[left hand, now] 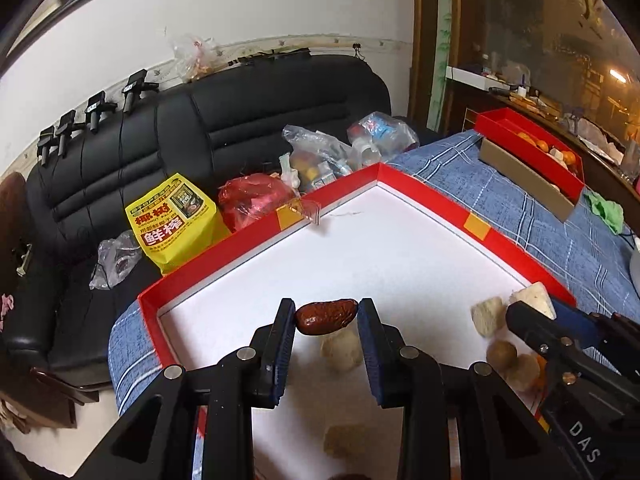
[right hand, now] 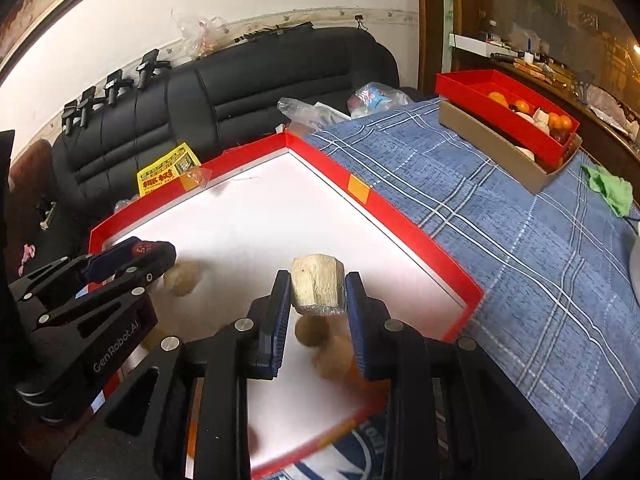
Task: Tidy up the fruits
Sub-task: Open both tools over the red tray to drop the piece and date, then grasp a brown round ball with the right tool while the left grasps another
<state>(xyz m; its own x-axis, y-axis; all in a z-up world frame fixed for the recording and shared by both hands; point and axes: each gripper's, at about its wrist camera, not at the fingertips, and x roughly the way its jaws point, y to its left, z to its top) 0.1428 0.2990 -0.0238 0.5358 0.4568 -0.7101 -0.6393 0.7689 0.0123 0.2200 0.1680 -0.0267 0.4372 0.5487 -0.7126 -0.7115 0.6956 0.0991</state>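
A wide shallow tray lies on the cloth-covered table, its far corner toward the sofa behind; loose fruit pieces sit in the tray's near right part. A narrow box holding oranges rests on a longer box at the table's far right edge. Bags lie on the sofa seat just beyond the tray's far left side
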